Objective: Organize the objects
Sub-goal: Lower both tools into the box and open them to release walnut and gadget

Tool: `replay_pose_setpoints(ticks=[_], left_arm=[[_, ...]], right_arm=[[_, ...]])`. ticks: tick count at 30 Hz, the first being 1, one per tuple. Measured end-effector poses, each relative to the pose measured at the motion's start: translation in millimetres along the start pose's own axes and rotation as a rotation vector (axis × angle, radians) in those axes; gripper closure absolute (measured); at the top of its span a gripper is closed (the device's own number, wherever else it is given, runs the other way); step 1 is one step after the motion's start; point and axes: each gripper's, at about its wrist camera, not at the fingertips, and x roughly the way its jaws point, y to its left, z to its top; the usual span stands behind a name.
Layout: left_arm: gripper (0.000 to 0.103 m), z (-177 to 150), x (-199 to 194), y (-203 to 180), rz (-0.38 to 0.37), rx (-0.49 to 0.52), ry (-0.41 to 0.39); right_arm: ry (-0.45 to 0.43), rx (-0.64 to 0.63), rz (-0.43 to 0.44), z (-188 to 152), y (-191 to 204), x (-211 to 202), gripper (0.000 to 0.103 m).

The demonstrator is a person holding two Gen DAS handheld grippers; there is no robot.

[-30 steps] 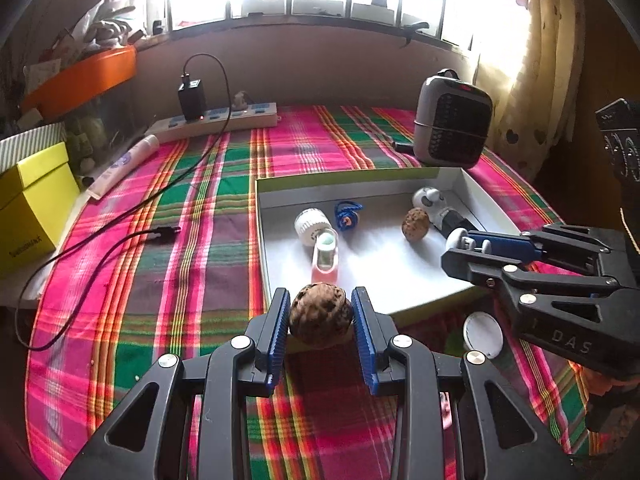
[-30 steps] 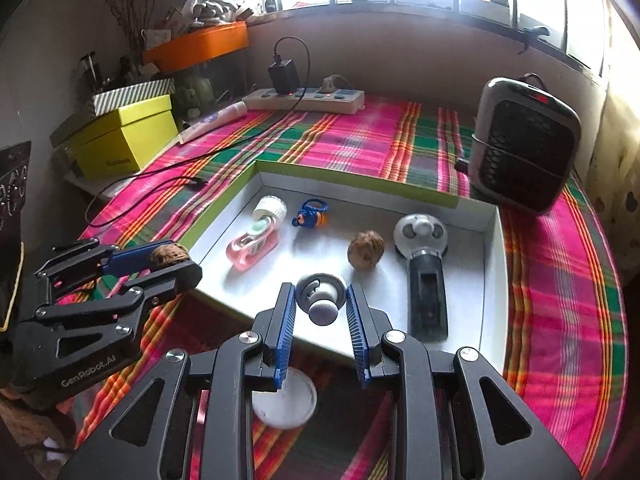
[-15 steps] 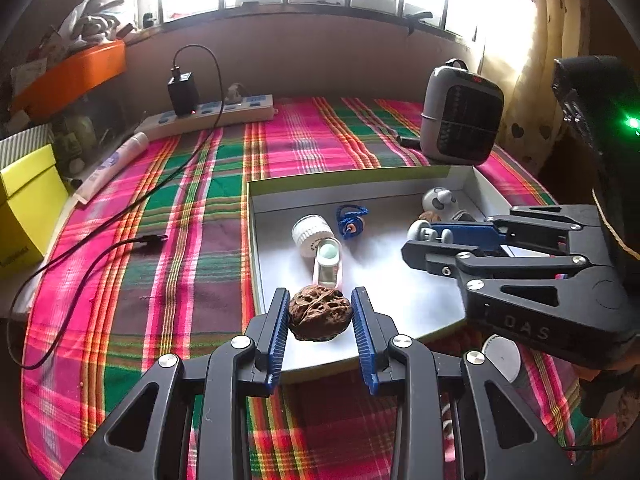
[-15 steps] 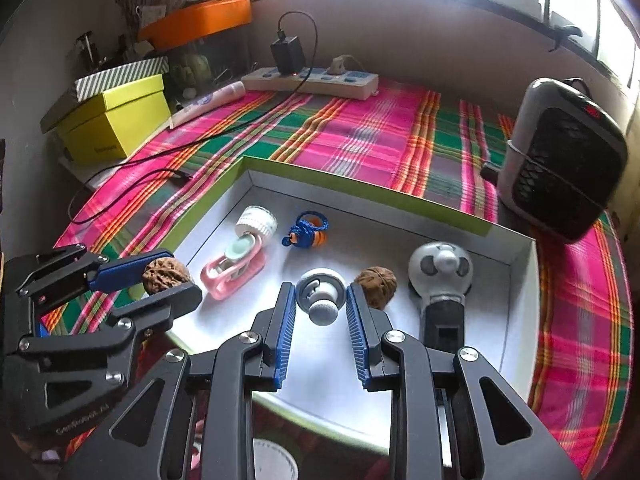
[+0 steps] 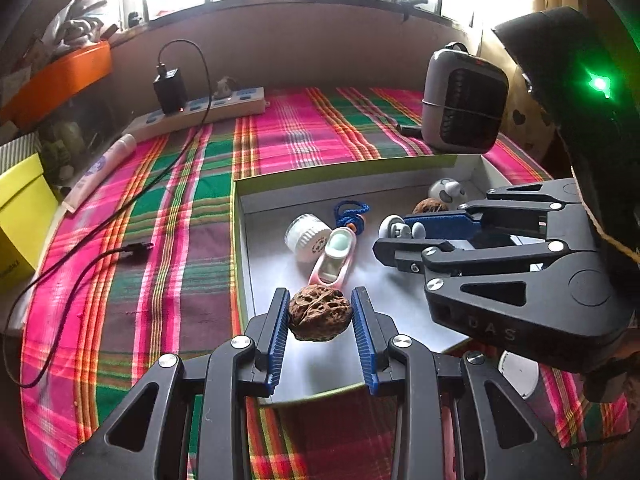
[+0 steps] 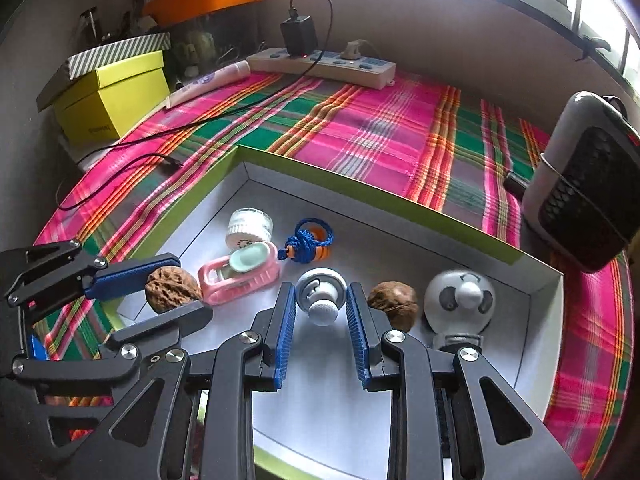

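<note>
From my left wrist view, the yellow box (image 5: 16,216) sat at the left edge and the power strip (image 5: 208,110) in the upper left, on the plaid-covered desk (image 5: 172,248). My left tongs (image 5: 320,316) at lower centre pinched a walnut (image 5: 319,312) just over the near left corner of the white tray (image 5: 280,184). Inside the tray lay a white jar (image 5: 306,236), a pink holder (image 5: 334,256) touching it, and a blue cord ring (image 5: 352,216). Right of centre, my right tongs (image 6: 320,306) were pressed onto a grey-and-white knob (image 6: 321,296) above the tray floor. A second walnut (image 6: 393,304) and a small fan (image 6: 459,300) lay to its right. The heater (image 5: 464,100) stood at upper right.
</note>
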Motion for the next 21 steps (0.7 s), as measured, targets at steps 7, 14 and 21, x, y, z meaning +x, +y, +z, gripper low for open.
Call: replay_pose_setpoints(ticks=[7, 14, 21], left_arm=[[0.074, 6, 6, 1, 0.015, 0.011, -0.001], [0.074, 9, 10, 1, 0.027, 0.015, -0.005], [0.074, 11, 11, 2, 0.025, 0.008, -0.003]], right_arm=[[0.007, -0.015, -0.011, 5, -1, 7, 0.076], [0.001, -0.014, -0.02, 9, -3, 11, 0.076], [-0.001, -0.019, -0.021, 10, -2, 12, 0.076]])
